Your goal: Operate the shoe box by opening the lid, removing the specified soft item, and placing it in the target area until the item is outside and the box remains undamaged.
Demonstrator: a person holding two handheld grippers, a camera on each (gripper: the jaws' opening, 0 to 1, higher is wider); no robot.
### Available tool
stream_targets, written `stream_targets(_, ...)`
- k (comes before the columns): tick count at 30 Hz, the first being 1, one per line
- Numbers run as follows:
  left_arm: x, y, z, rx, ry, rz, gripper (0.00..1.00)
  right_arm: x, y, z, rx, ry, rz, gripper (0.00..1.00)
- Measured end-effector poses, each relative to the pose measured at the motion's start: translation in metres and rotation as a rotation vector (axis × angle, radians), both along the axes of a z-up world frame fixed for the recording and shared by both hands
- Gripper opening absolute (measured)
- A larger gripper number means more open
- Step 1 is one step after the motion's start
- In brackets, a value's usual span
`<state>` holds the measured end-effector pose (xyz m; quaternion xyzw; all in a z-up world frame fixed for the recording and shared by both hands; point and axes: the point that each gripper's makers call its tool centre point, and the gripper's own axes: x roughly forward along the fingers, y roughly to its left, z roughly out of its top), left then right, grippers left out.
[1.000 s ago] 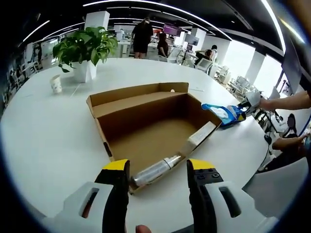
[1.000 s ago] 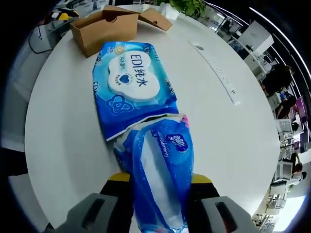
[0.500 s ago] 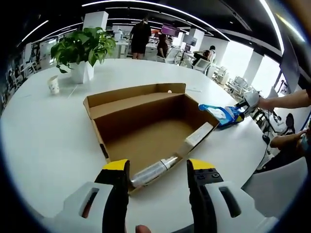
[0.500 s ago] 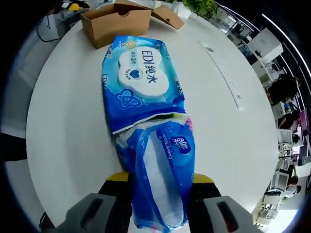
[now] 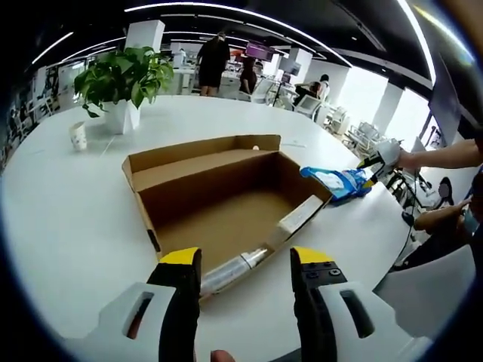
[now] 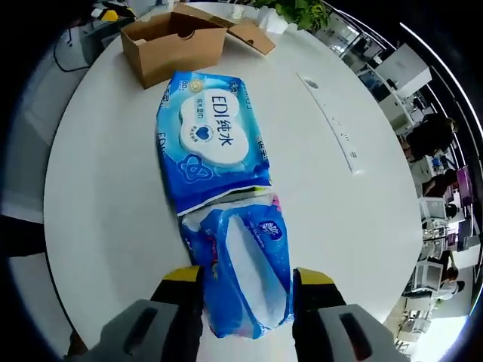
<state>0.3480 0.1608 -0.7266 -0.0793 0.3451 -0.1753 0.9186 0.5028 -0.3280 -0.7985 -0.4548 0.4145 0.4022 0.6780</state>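
The brown shoe box (image 5: 204,175) stands open on the round white table, its lid folded back. Inside lie a clear bottle (image 5: 230,269) and a small white carton (image 5: 298,216). My left gripper (image 5: 245,260) hovers open at the box's near edge, over the bottle. Beyond the box's right end lie the blue packs (image 5: 336,181), with my right gripper (image 5: 377,160) just behind them. In the right gripper view a blue wet-wipes pack (image 6: 211,143) lies flat, and a soft blue tissue pack (image 6: 245,264) overlaps its near end. My right gripper (image 6: 247,277) is open astride the tissue pack.
A potted plant (image 5: 124,75) and a paper cup (image 5: 77,136) stand at the table's far left. A white strip (image 6: 332,121) lies right of the packs. The box (image 6: 173,41) sits beyond the wipes. A person's arm (image 5: 445,157) reaches in from the right; people stand in the background.
My right gripper has drawn back from the packs, so the tissue pack reaches less far down between its jaws. The left gripper view has shifted slightly; the box has stayed put.
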Motion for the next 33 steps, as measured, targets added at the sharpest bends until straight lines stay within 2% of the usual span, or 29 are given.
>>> stream_targets(13, 0.001, -0.016, 0.012, -0.039, -0.033, -0.028, 0.48, -0.002, 0.003, 0.024, 0.015, -0.031, -0.070, 0.44)
stream_targets(27, -0.006, -0.040, 0.021, -0.066, -0.047, -0.091, 0.48, -0.015, 0.014, 0.033, 0.043, -0.028, -0.125, 0.43)
stream_targets(33, -0.005, -0.041, 0.025, -0.068, -0.057, -0.096, 0.48, -0.019, 0.027, 0.044, 0.143, -0.036, -0.227, 0.43)
